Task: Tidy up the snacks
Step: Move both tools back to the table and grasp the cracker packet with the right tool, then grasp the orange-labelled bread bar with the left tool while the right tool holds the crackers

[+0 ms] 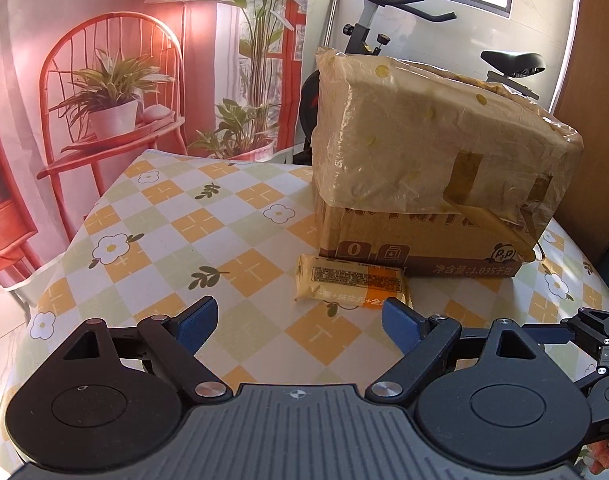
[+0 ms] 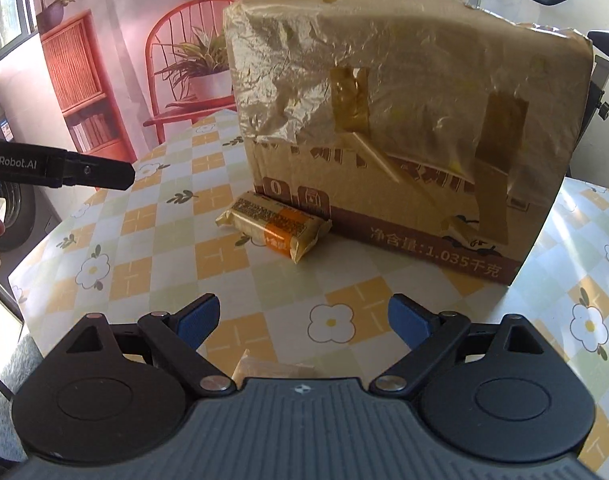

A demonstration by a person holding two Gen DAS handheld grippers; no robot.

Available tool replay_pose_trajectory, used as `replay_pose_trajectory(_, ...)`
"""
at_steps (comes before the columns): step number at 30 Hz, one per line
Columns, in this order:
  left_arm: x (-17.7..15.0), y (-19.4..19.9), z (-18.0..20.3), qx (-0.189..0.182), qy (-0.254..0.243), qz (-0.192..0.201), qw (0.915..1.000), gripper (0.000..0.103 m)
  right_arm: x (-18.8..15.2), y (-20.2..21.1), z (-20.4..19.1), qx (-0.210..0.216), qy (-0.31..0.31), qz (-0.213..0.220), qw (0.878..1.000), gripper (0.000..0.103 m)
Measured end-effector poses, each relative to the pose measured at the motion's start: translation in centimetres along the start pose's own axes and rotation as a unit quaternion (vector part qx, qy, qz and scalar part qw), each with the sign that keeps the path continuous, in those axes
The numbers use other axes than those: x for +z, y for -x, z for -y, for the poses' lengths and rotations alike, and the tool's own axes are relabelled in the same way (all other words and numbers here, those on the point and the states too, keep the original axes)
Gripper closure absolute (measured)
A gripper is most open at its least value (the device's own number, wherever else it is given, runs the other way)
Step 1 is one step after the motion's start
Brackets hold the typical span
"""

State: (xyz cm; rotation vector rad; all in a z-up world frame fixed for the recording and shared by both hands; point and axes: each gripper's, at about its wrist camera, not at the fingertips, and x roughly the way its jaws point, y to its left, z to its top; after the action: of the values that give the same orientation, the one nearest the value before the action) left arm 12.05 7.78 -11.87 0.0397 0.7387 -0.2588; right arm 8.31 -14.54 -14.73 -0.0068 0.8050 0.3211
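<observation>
A yellow-and-orange wrapped snack bar (image 1: 350,282) lies flat on the checked tablecloth against the front of a taped cardboard box (image 1: 432,168). My left gripper (image 1: 300,326) is open and empty, just short of the bar. In the right wrist view the same bar (image 2: 274,226) lies at the box's (image 2: 404,120) lower left corner. My right gripper (image 2: 302,322) is open and empty, farther back from it. A second yellow snack packet (image 2: 272,370) peeks out under the right gripper's body, mostly hidden. The left gripper's arm (image 2: 60,168) shows at the left edge.
The table (image 1: 164,216) has a flower-patterned checked cloth. A backdrop with a red chair and plants (image 1: 112,96) hangs behind it. An exercise bike (image 1: 512,64) stands behind the box. The right gripper's finger (image 1: 596,330) shows at the right edge of the left wrist view.
</observation>
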Motion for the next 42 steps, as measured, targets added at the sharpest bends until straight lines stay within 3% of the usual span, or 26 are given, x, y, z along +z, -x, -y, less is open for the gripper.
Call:
replay_pose_trajectory(5,-0.5,-0.6,0.4,-0.001,-0.008,-0.005,1.0,0.012,-1.9,-0.9,-1.6,0.026,0.034,-0.049,0.998,0.015)
replay_pose_trajectory(9,-0.8,-0.9,0.9,-0.007,-0.013,-0.009,0.9999,0.012,-2.9,-1.7,-2.1,0.047,0.036,-0.088,0.994,0.029)
replay_pose_trajectory(14,-0.9,-1.4,1.2,-0.009,-0.015,-0.013,0.9998,0.012,-3.6,-2.4,-1.9,0.046,0.038,-0.101,0.993,0.044)
replay_pose_trajectory(20,-0.4,-2.4,1.2,-0.028,-0.025,-0.014,0.9992,0.013,-3.1,-2.9,-0.6,0.032,0.049,-0.078,0.995,0.05)
replay_pose_trajectory(26,1.4,-6.3,0.5,-0.047,-0.016,-0.023,0.9985,0.017,-2.2,-4.4,2.8,-0.029,0.067,-0.032,0.997,0.053)
replay_pose_trajectory(29,1.8,-8.7,0.2,-0.037,0.0,-0.029,0.9989,0.017,-2.3,-4.7,4.4,-0.049,0.069,-0.003,0.996,0.053)
replay_pose_trajectory(33,2.2,-11.4,-0.3,-0.026,0.018,-0.031,0.999,0.017,-2.7,-4.7,5.9,-0.048,0.028,0.023,0.998,0.053)
replay_pose_trajectory(42,3.6,-15.2,-0.6,-0.054,0.043,-0.025,0.9973,0.017,-3.4,-4.7,6.0,-0.046,0.03,0.055,0.997,0.053)
